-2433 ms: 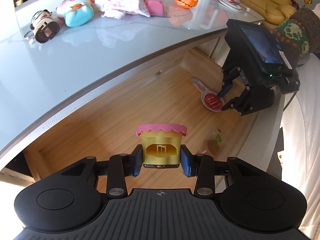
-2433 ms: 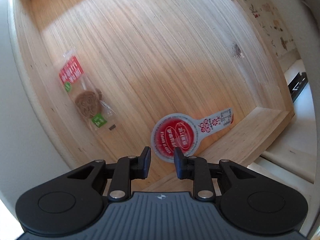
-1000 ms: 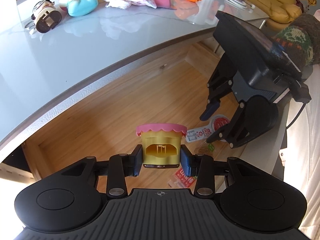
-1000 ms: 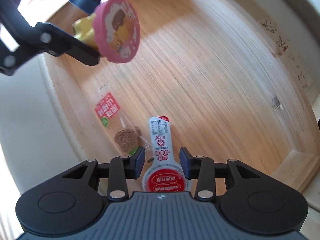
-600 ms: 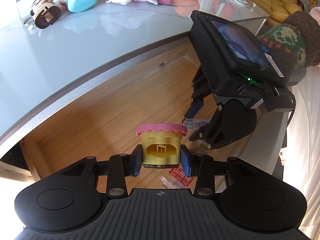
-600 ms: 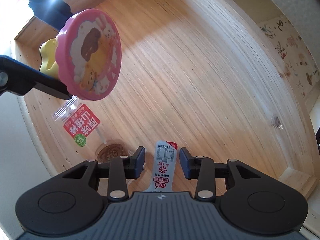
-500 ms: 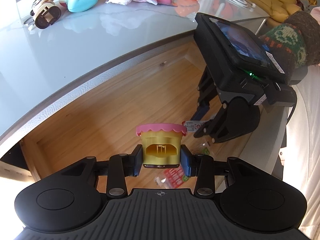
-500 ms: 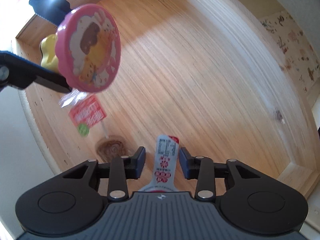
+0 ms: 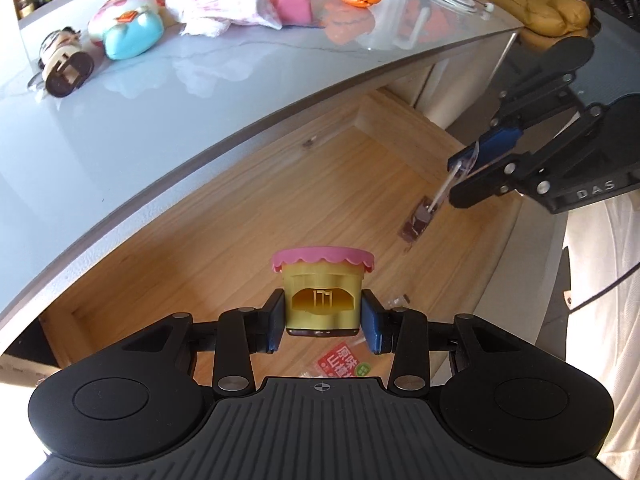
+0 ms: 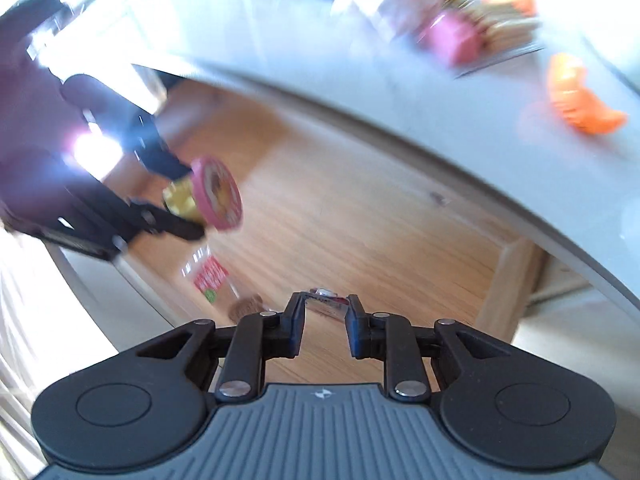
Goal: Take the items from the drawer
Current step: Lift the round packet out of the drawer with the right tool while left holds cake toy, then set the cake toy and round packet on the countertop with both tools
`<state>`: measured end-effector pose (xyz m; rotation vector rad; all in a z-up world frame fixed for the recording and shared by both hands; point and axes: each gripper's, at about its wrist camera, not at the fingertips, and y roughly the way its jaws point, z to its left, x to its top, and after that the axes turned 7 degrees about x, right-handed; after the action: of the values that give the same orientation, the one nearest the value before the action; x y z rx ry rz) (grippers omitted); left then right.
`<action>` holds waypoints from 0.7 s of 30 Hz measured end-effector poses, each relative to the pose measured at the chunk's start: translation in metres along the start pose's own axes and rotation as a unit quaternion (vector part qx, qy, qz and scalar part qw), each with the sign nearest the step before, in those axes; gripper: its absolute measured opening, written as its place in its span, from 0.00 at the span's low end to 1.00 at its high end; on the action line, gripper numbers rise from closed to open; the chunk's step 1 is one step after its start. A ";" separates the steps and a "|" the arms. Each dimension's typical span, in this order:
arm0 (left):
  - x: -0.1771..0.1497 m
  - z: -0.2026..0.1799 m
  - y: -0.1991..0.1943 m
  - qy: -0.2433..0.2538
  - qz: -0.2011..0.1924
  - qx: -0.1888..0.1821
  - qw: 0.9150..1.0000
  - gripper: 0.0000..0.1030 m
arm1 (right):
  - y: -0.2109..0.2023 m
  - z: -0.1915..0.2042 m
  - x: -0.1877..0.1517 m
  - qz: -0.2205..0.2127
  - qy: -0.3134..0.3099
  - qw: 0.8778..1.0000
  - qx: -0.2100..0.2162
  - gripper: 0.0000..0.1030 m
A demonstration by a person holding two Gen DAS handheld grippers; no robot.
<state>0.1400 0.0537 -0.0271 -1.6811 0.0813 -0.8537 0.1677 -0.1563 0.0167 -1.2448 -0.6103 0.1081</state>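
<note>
Both tongs grip: left gripper (image 9: 323,326) clamps the yellow toy cup (image 9: 322,290); right gripper (image 9: 464,174) pinches a thin sachet (image 9: 442,192) edge-on, which may slip back into the drawer (image 9: 224,216).

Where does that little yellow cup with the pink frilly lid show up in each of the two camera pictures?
Left wrist view: the yellow cup sits at lower centre, clamped between the left gripper jaws, over the wooden drawer.
Right wrist view: the cup is at mid-left, blurred, pink lid facing the camera.
Shared landmark: the red snack packet on the drawer floor.
</note>
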 end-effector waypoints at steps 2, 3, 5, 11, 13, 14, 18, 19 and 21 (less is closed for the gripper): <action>0.002 -0.004 -0.001 0.008 -0.010 -0.001 1.000 0.42 | -0.016 0.003 -0.003 -0.044 0.018 0.999 -0.010 0.20; 0.003 -0.006 -0.002 0.011 -0.013 0.001 1.000 0.42 | -0.024 0.007 -0.006 -0.066 0.028 0.997 -0.012 0.20; 0.003 -0.012 -0.006 0.018 -0.023 0.008 1.000 0.42 | -0.035 0.009 -0.009 -0.101 0.043 0.994 -0.018 0.20; 0.018 -0.013 -0.039 -0.033 -0.059 -0.009 0.998 0.42 | -0.088 0.019 -0.019 -0.183 0.047 0.981 -0.030 0.20; 0.031 -0.007 -0.060 -0.052 -0.084 0.000 0.995 0.42 | -0.104 0.020 -0.025 -0.209 0.037 0.977 -0.029 0.20; 0.041 -0.004 -0.068 -0.063 -0.099 0.013 0.993 0.42 | -0.106 0.020 -0.027 -0.218 0.038 0.975 -0.031 0.20; 0.079 0.020 -0.084 -0.123 -0.160 0.066 0.977 0.42 | -0.114 0.012 -0.031 -0.245 0.051 0.967 -0.040 0.20; 0.090 0.023 -0.076 -0.132 -0.164 0.075 0.975 0.42 | -0.117 0.010 -0.030 -0.250 0.053 0.966 -0.042 0.20; 0.102 0.026 -0.058 -0.131 -0.153 0.093 0.975 0.42 | -0.125 0.008 -0.029 -0.259 0.056 0.963 -0.045 0.20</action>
<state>0.2073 0.0445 0.0723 -1.6369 -0.4367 -0.8281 0.1085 -0.2034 0.1207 -1.1324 -0.8299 -0.4278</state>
